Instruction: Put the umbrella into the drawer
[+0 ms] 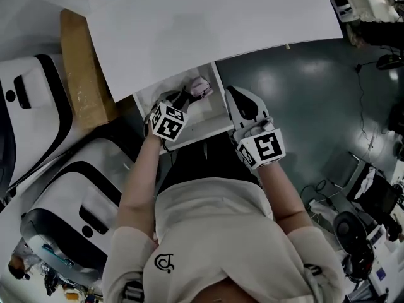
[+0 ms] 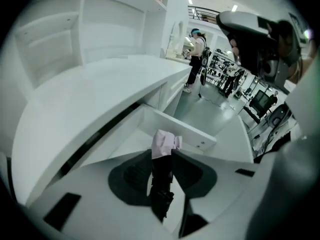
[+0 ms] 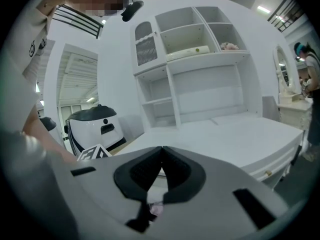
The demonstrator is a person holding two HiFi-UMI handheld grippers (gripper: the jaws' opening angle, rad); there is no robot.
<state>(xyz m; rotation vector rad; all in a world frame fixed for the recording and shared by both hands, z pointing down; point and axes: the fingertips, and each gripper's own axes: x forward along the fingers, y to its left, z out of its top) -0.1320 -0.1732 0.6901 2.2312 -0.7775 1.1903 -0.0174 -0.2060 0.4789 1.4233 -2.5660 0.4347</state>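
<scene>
While it hangs over the open drawer point(image 2: 186, 132), the left gripper point(image 1: 184, 98) clamps the umbrella point(image 2: 163, 143) by its dark handle. The right gripper point(image 3: 161, 152) has its jaws closed together and holds nothing.

The pale pink folded fabric umbrella point(image 1: 201, 87), black at its handle end, shows against the plain white wooden drawer point(image 1: 211, 117) and the white flat-topped desk point(image 1: 208, 24). The white left claw point(image 1: 188, 95) and white right claw point(image 1: 232, 92) carry black-and-white square-marker cubes. At three o'clock spreads the glossy dark grey-green floor point(image 1: 303, 106).
</scene>
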